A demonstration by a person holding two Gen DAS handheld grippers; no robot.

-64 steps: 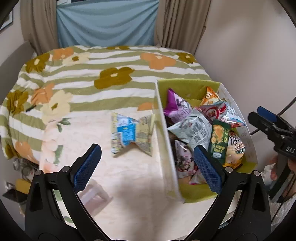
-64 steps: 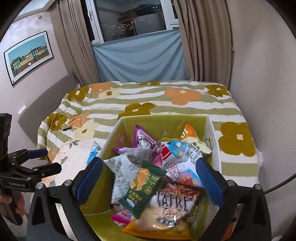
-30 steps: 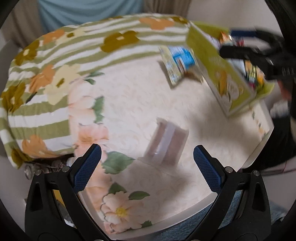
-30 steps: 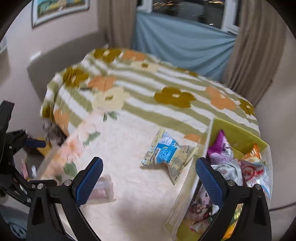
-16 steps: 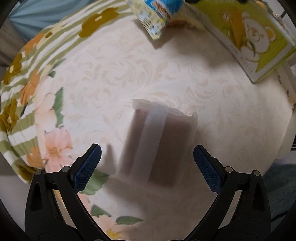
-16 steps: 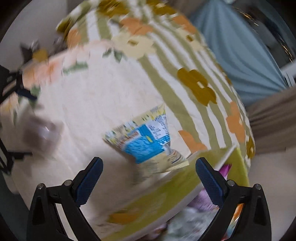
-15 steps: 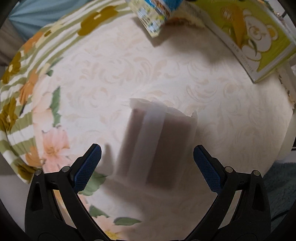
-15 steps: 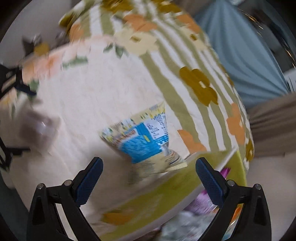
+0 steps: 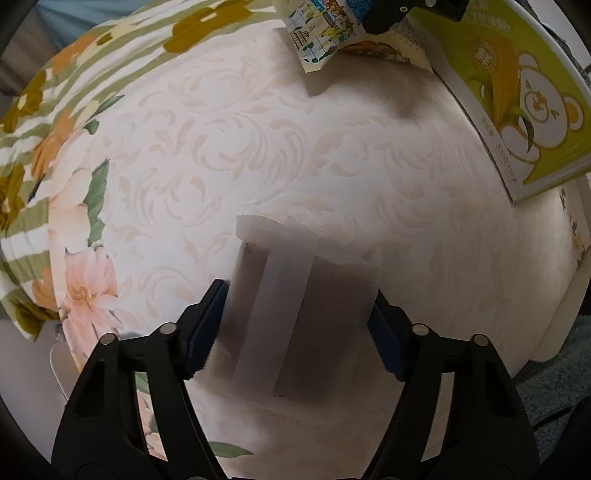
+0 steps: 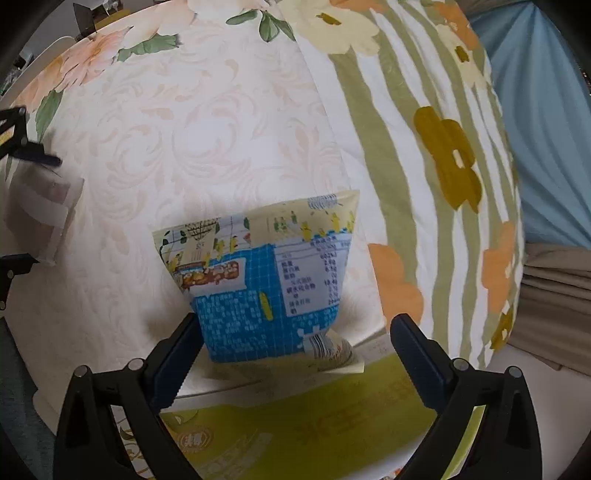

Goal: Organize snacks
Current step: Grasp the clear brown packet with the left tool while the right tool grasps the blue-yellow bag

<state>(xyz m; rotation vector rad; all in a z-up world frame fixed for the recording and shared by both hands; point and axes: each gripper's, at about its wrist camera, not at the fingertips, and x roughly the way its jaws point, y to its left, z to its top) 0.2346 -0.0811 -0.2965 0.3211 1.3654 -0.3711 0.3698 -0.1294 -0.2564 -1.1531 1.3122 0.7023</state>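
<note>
A translucent packet [image 9: 295, 314] with brown contents lies on the cream floral table cloth [image 9: 258, 147]. My left gripper [image 9: 297, 328] points straight down over it; its jaws are closing and both blue pads touch the packet's sides. A blue-and-yellow snack bag [image 10: 266, 280] lies beside the green box [image 10: 314, 424]. My right gripper [image 10: 299, 360] hangs open over the bag's lower end, one pad on each side, the left one close to its edge. In the left wrist view, the bag [image 9: 321, 33] and a black part of the right gripper [image 9: 406, 11] show at the top.
The green box [image 9: 535, 110] with a bear print stands at the table's right side. A striped flower bedspread [image 10: 424, 147] lies beyond the table. The table's rim [image 9: 554, 332] curves near the packet. In the right wrist view, the packet [image 10: 37, 210] sits at the far left.
The left jaws have come in from wide open onto the packet's sides. The right gripper has dropped and rolled, so the blue-and-yellow bag now sits between its pads.
</note>
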